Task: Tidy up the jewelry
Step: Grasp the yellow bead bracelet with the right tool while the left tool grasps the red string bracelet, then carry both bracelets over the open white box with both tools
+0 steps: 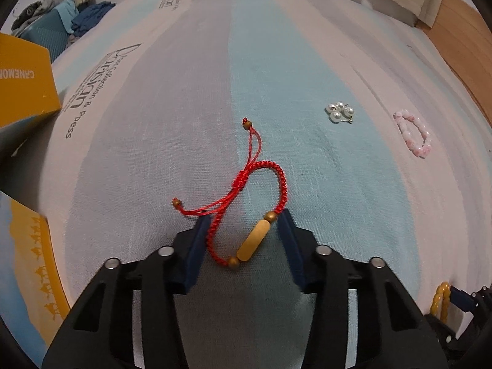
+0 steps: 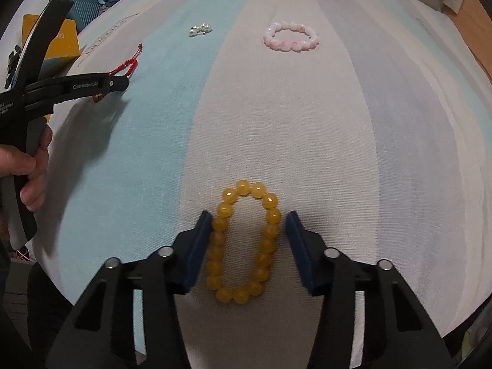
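Observation:
A red braided cord bracelet with a long wooden bead lies on the striped cloth between the fingers of my left gripper, which is open around it. A yellow bead bracelet lies between the fingers of my right gripper, which is open, its left pad touching the beads. The left gripper shows from the side in the right wrist view, over the red bracelet. The right gripper's tip and the yellow bracelet show at the lower right of the left wrist view.
Pearl earrings and a pink bead bracelet lie farther out on the cloth. A yellow box stands at the left, a second one nearer. A blue case with clothes is behind. A wooden floor is at the right.

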